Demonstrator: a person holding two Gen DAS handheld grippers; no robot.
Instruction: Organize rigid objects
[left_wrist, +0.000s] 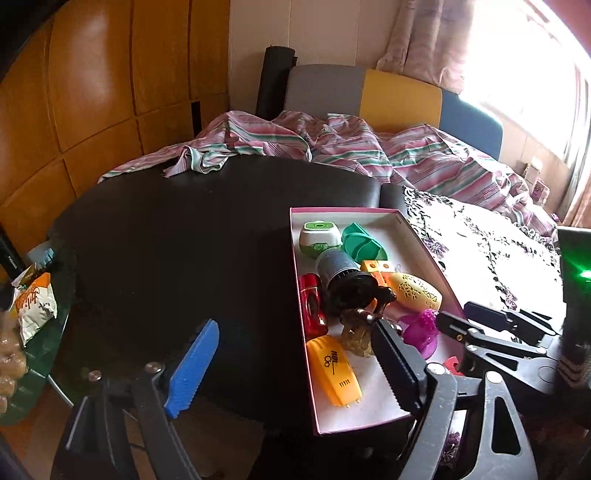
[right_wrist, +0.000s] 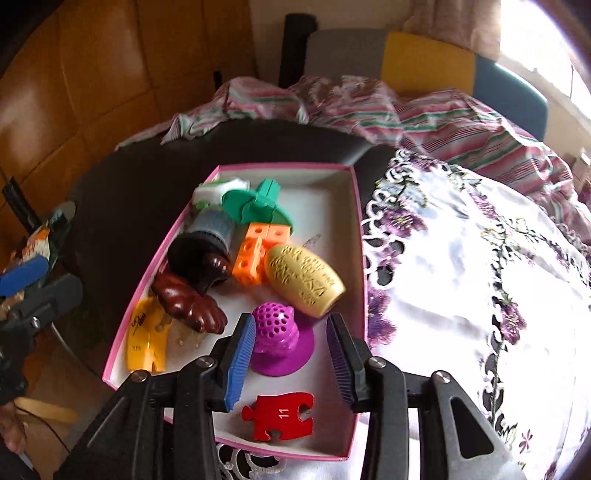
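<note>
A pink-rimmed box (right_wrist: 284, 167) lies on the table with several toys inside. Among them are a purple perforated dome (right_wrist: 275, 334), a yellow carved egg (right_wrist: 304, 280), orange cubes (right_wrist: 255, 251), a brown carved figure (right_wrist: 188, 301) and a red puzzle piece (right_wrist: 279, 415). My right gripper (right_wrist: 291, 363) hangs over the box's near end, jaws parted around the purple dome; the right pad stands clear of it. My left gripper (left_wrist: 293, 369) is wide open beside the box's left wall, holding nothing. A yellow-orange flat toy (left_wrist: 332, 373) lies in the box (left_wrist: 369, 210) near it.
The box straddles a black tabletop (left_wrist: 184, 258) and a white cloth with purple embroidery (right_wrist: 461, 295). A striped sheet (left_wrist: 332, 147) is heaped behind the table. Snack packets (left_wrist: 35, 306) lie on a glass shelf at far left. Wooden panelling (left_wrist: 92, 92) backs the scene.
</note>
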